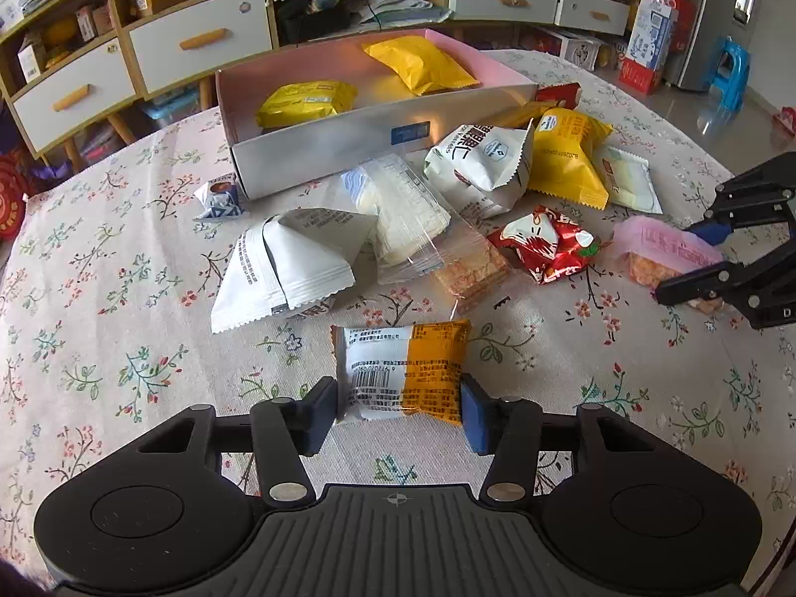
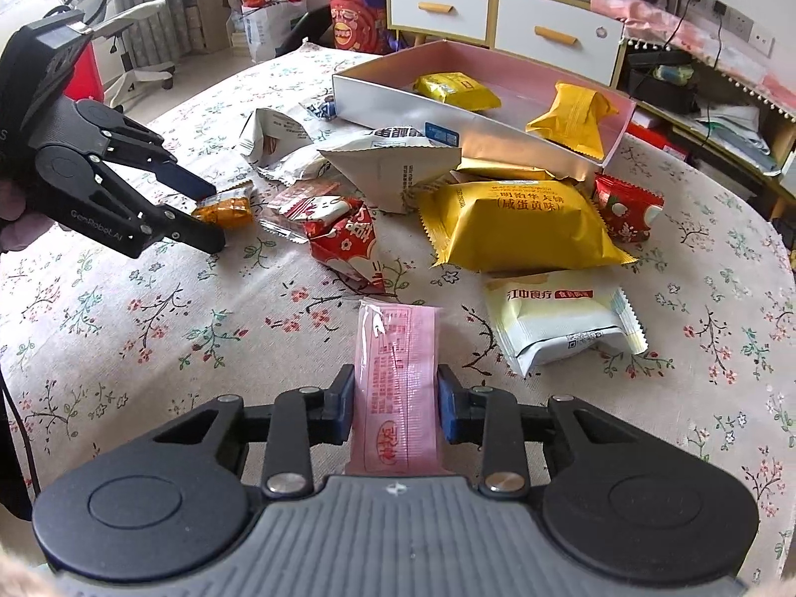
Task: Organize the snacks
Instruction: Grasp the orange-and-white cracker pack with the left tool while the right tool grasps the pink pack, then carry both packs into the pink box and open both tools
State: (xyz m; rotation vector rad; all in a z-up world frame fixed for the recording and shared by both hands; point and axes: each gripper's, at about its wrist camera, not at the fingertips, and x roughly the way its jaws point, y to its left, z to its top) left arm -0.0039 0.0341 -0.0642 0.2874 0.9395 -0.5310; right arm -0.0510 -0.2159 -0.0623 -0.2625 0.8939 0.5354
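My left gripper [image 1: 398, 400] is shut on a white-and-orange snack packet [image 1: 403, 368] that lies on the floral tablecloth; both pads touch its sides. In the right wrist view the left gripper [image 2: 211, 216] shows at the left with that orange packet [image 2: 226, 211] between its fingers. My right gripper [image 2: 395, 400] is shut on a long pink packet [image 2: 398, 358], and it appears at the right edge of the left wrist view [image 1: 686, 261] with the pink packet [image 1: 656, 246]. The open box [image 1: 323, 159], silver outside and pink inside, holds two yellow packets [image 1: 303, 102].
Loose snacks lie between the box and the grippers: white pouches [image 1: 293, 263], a clear-wrapped packet [image 1: 403, 214], red packets [image 1: 552, 244], a big yellow bag [image 2: 517, 221] and a pale packet [image 2: 562, 318]. Drawers and shelves [image 1: 164, 45] stand behind the table.
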